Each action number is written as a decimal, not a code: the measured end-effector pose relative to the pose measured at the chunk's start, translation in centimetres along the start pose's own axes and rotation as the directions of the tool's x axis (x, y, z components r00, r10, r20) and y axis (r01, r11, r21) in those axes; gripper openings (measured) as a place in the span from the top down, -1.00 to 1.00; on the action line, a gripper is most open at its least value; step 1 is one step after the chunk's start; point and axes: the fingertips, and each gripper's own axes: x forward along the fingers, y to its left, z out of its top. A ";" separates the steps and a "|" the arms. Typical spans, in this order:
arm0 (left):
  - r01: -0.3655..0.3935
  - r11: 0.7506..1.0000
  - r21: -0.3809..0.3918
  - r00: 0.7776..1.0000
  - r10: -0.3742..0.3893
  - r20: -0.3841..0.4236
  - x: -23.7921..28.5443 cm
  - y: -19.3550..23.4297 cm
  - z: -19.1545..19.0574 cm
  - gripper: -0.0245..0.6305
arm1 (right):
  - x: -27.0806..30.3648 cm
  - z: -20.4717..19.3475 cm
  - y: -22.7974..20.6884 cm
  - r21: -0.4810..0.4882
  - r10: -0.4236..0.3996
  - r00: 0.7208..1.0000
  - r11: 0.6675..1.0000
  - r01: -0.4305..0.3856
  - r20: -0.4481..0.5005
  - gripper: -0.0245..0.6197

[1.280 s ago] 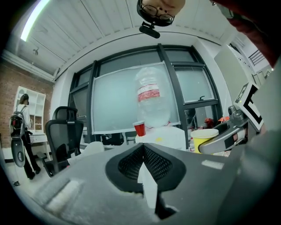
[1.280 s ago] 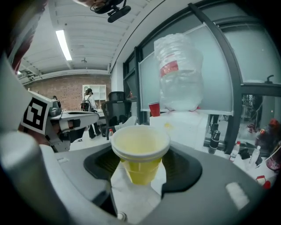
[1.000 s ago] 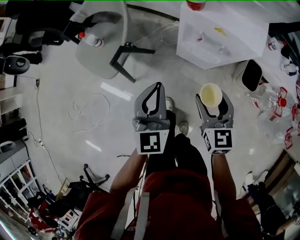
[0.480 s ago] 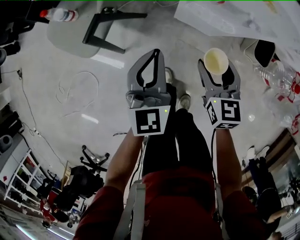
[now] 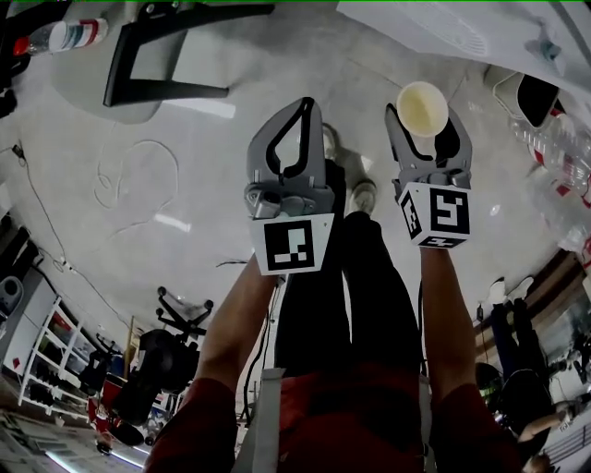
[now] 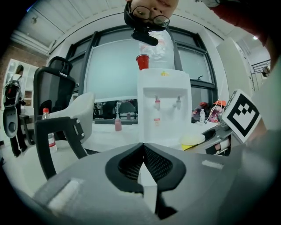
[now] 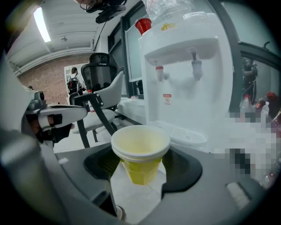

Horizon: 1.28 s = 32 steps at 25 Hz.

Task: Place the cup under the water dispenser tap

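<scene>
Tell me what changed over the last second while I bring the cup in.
The head view swung: the chair and water dispenser slid toward the picture's top edge. Nothing was taken or released. The right gripper still clamps the yellow cup; the left gripper stays shut, empty.

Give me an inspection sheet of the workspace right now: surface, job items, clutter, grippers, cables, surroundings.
Surface: pale glossy floor, no spill seen.
Job's things: yellow cup upright, looks empty, not yet under a tap; white water dispenser ahead, its two taps free, drip tray bare.
Clutter: red cup on top of the dispenser; red-capped bottle on a grey seat; clear bottles on the floor at the right.
Grippers: left gripper shut, empty; right gripper shut on the yellow cup.
Cables: thin cable looped on the floor.
Surroundings: black office chair, large window, shelving.
</scene>
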 end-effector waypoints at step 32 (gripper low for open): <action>0.035 0.997 -0.074 0.999 -0.034 0.011 4.3 0.5 -3.2 0.91 | 13.8 7.4 -7.9 -0.044 -0.127 0.978 0.990 0.136 0.168 0.00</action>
